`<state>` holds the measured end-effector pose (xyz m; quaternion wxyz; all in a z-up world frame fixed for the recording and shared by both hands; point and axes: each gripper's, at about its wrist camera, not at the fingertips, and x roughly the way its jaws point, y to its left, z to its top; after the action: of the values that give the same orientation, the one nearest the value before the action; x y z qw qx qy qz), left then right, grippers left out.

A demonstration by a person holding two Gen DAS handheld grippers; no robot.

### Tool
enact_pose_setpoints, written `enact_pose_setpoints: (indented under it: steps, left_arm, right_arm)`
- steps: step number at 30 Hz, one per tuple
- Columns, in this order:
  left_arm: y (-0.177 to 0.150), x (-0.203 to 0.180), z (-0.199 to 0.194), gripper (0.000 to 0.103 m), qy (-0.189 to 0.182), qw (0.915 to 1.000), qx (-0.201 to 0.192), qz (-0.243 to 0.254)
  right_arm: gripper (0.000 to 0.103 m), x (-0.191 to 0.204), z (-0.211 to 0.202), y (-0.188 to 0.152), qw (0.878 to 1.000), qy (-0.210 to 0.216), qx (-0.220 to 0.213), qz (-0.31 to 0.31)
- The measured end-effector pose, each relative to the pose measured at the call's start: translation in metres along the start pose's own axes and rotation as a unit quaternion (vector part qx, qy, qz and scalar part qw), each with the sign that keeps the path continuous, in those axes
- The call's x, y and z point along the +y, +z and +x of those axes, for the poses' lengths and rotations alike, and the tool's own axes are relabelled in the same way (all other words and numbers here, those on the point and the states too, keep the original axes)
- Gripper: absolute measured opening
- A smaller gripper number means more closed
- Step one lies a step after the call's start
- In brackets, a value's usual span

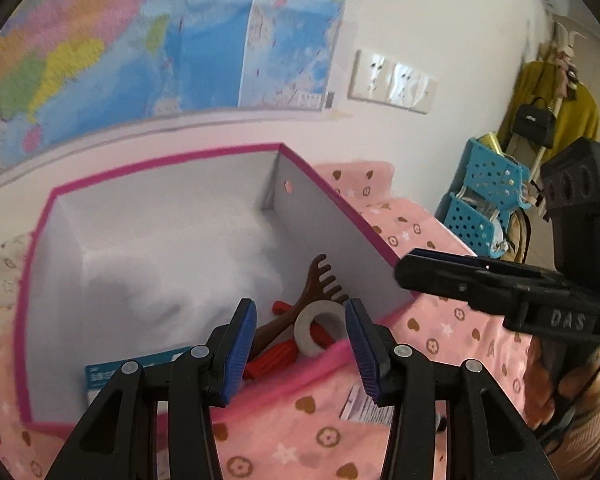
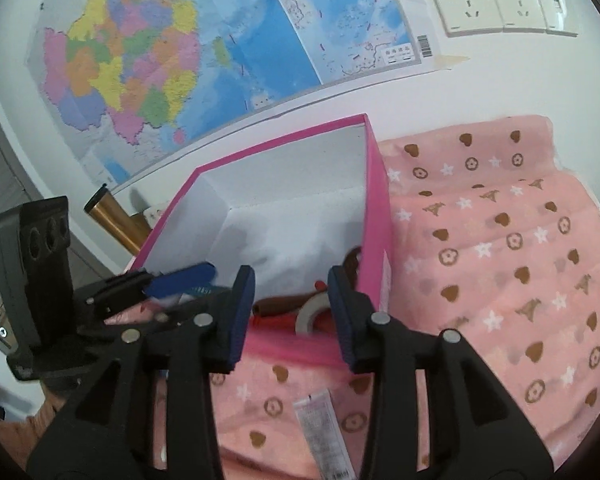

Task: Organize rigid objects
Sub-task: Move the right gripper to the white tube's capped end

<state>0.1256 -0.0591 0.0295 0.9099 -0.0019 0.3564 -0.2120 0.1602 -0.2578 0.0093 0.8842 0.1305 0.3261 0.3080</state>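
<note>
— While both claws are hovering at the near rim of the pink box (image 1: 204,152), how much are you counting as sorted?

— Four things are already lying inside at the near end: a brown rake-shaped scratcher (image 1: 316,284), a grey ring (image 1: 320,330), a red ridged piece (image 1: 274,362) and a blue-and-white carton (image 1: 140,362). They are sitting piled together, touching one another.

— And what is still waiting outside?

— A small white tube (image 2: 324,436) is lying on the pink patterned cloth (image 2: 500,260), just in front of the box. I am judging that as the leftover item; nothing else loose is showing on the cloth.

— Is either claw carrying anything?

— No. The left gripper (image 1: 300,340) is standing spread with nothing between its pads, and the right gripper (image 2: 290,312) is spread and empty too.
</note>
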Motion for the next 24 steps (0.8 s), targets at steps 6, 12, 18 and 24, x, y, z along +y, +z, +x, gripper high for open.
enact_pose_setpoints:
  steps: [6, 12, 18, 24]
  left_arm:
    - [-0.023, -0.006, -0.026, 0.051, -0.022, 0.9996, -0.017, 0.006]
    - [-0.053, -0.012, -0.021, 0.051, -0.038, 0.9992, 0.013, -0.006]
    - [-0.071, -0.014, -0.011, 0.051, -0.042, 0.9981, 0.040, -0.018]
    - [-0.079, -0.021, -0.005, 0.051, -0.050, 0.9971, 0.055, -0.018]
  right_arm:
    - [0.040, -0.010, -0.019, -0.027, 1.000, 0.013, 0.028, -0.002]
    - [0.041, -0.019, -0.012, -0.066, 0.996, 0.001, 0.087, -0.005]
    - [0.041, -0.034, -0.009, -0.102, 0.992, -0.010, 0.128, 0.016]
    - [0.041, -0.037, -0.008, -0.121, 0.988, -0.011, 0.152, 0.015]
